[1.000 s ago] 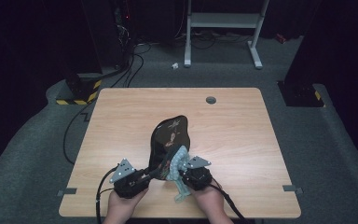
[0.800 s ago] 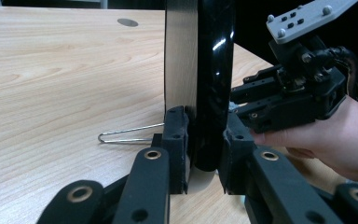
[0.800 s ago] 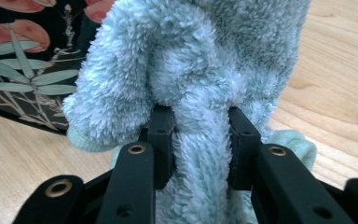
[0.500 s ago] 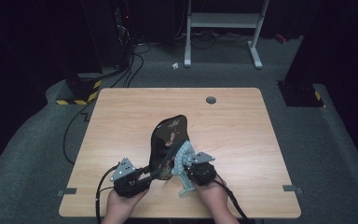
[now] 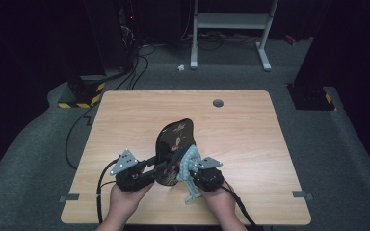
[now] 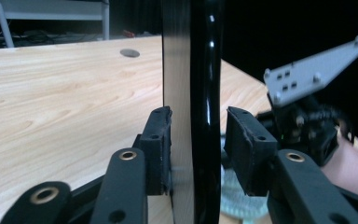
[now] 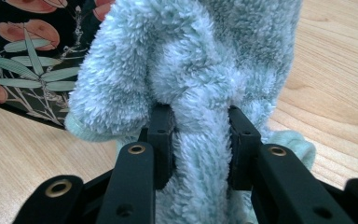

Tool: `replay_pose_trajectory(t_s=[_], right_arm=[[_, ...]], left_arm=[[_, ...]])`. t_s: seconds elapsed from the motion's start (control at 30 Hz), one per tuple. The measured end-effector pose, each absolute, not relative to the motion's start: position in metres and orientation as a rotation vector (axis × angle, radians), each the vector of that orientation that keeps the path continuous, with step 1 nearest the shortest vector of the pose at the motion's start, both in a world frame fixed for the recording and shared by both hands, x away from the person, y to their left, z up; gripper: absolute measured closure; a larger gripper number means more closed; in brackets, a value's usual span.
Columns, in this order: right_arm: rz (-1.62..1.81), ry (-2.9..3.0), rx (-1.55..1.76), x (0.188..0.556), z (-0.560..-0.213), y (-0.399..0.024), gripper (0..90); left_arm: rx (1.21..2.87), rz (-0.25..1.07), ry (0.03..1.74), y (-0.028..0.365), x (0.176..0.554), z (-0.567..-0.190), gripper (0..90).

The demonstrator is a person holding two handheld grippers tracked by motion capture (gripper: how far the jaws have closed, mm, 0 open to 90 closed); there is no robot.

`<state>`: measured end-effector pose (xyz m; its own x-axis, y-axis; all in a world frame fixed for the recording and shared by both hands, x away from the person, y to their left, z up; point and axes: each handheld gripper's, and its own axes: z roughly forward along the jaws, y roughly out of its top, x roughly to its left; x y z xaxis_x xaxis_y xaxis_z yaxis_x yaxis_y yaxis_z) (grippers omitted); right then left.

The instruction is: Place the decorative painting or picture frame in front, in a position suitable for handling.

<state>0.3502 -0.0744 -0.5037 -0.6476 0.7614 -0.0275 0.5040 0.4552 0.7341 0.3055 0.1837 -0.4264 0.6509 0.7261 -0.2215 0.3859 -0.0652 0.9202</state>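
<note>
**Left fingers let go of the tray edge while the right keeps its hold on the fluffy cloth**

At the near edge of the wooden bench a black tray with a leaf-and-flower print stands tipped up on its edge, its printed face turned toward the right side of the bench. Beside it, touching its lower part, is a pale blue fluffy cloth.

The left gripper has just been opening. In the left gripper view the tray's glossy black rim stands upright between the two fingers: the left one lies against or just beside the tray's flat side, while the right one stands clear of the rim with a visible gap. The pads are not pressing the tray from both sides.

The right gripper is closed on the cloth: in the right gripper view both fingers sink into a bunched fold of the pile, and the tray's printed face shows just behind, at the upper left.

Compared with a second ago, the tray stands more upright and its top edge sits higher in the high view; the left gripper has risen a little beside it. The right gripper sits about where it was, with the cloth now bunched closer against the tray and one end hanging down toward the bench's near edge.
</note>
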Motion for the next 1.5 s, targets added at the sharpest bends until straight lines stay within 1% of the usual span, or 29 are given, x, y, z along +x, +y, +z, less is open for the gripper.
replay_pose_trajectory(t_s=[0.07,0.17,0.3,0.57,0.7,0.83,1.03,1.3,1.37,1.5], right_arm=[[1.015,2.357,1.073,0.350,-0.504,-0.074,68.1],[1.018,2.361,1.075,0.350,-0.504,-0.074,68.1],[1.039,2.367,1.046,0.344,-0.498,-0.069,68.2],[1.138,2.412,0.874,0.309,-0.476,-0.041,68.2],[1.142,2.457,0.793,0.290,-0.477,-0.025,68.2],[1.142,2.482,0.762,0.279,-0.479,-0.017,68.2],[1.099,2.495,0.762,0.278,-0.479,-0.018,68.2],[1.034,2.437,0.930,0.310,-0.479,-0.042,68.2],[1.034,2.439,0.930,0.310,-0.478,-0.041,68.2],[1.041,2.459,0.858,0.300,-0.478,-0.030,68.2]], left_arm=[[1.676,0.355,0.921,0.182,0.308,-0.424,66.3],[1.674,0.364,0.939,0.180,0.308,-0.425,74.9],[1.668,0.402,0.959,0.180,0.306,-0.425,77.8],[1.665,0.405,0.976,0.178,0.305,-0.424,78.3],[1.662,0.408,0.980,0.178,0.304,-0.425,78.3],[1.667,0.410,0.978,0.178,0.304,-0.424,78.3],[1.668,0.419,0.974,0.177,0.303,-0.424,78.3],[1.670,0.421,0.973,0.177,0.303,-0.424,78.3],[1.673,0.419,0.975,0.177,0.303,-0.424,78.2],[1.675,0.416,0.977,0.177,0.304,-0.423,78.3]])
